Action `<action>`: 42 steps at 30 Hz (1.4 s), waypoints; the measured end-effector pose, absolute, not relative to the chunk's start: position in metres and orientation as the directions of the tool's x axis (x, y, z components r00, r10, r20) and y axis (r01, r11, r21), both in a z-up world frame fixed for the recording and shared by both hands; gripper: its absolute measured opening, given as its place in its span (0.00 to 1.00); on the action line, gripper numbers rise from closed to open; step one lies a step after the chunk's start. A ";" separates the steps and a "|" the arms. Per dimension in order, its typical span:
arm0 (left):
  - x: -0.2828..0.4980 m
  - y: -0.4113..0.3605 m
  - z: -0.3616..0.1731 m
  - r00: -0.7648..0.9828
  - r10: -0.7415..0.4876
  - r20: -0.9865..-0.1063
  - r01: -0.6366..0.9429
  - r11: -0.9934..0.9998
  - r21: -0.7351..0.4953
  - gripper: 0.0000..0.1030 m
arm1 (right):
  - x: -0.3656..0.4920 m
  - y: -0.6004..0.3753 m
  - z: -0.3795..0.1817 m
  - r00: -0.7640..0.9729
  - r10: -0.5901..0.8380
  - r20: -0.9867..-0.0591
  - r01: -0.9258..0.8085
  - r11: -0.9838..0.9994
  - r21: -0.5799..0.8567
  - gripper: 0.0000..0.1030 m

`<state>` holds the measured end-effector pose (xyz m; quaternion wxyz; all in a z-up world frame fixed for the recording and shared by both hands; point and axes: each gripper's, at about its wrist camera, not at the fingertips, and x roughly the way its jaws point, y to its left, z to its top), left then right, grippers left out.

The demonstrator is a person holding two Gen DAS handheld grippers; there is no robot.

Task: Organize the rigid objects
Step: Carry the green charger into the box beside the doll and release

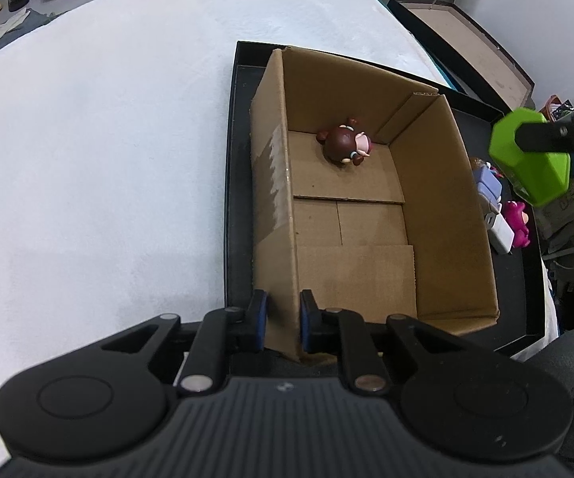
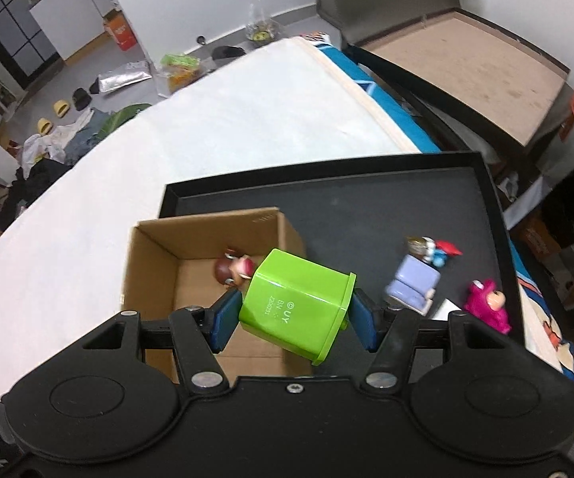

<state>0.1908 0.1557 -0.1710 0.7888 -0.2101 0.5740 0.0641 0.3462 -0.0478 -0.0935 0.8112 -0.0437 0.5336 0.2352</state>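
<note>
Bedding-white tabletop [image 2: 247, 119] spreads under everything, and on it sits the black tray [image 2: 366, 215] with the open cardboard box [image 1: 438, 207] standing in its left part. I judge the step in hand to be carrying — my right gripper [image 2: 292, 314] is clamped on a green plastic cup [image 2: 298, 302], tilted on its side between the blue pads, hanging above the box's right wall rather than inside it. My left gripper [image 1: 283, 320] is pinched shut on the box's near-left wall, steadying it. Next I would need to bring the cup over the open mouth, lower it past the rim and only then let the jaws part, keeping clear of the brown-haired figurine [image 1: 344, 145] that lies alone at the far end of the box floor. Outside the box, on the tray's right side, wait a lavender toy [image 2: 412, 285], a small white block [image 1: 500, 233] and a magenta bear figure [image 2: 488, 308].
</note>
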 end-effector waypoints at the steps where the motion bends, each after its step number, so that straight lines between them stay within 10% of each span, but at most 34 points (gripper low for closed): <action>1: 0.191 0.156 -0.171 0.334 -0.142 -0.932 -0.343 0.903 -0.261 0.16 | 0.346 -0.044 -0.093 0.320 0.337 -0.885 -0.432 0.884 0.180 0.56; 42: 0.187 0.166 -0.175 0.353 -0.180 -0.918 -0.347 0.886 -0.307 0.16 | 0.342 0.038 -0.152 0.191 0.425 -0.885 -0.311 0.881 0.356 0.56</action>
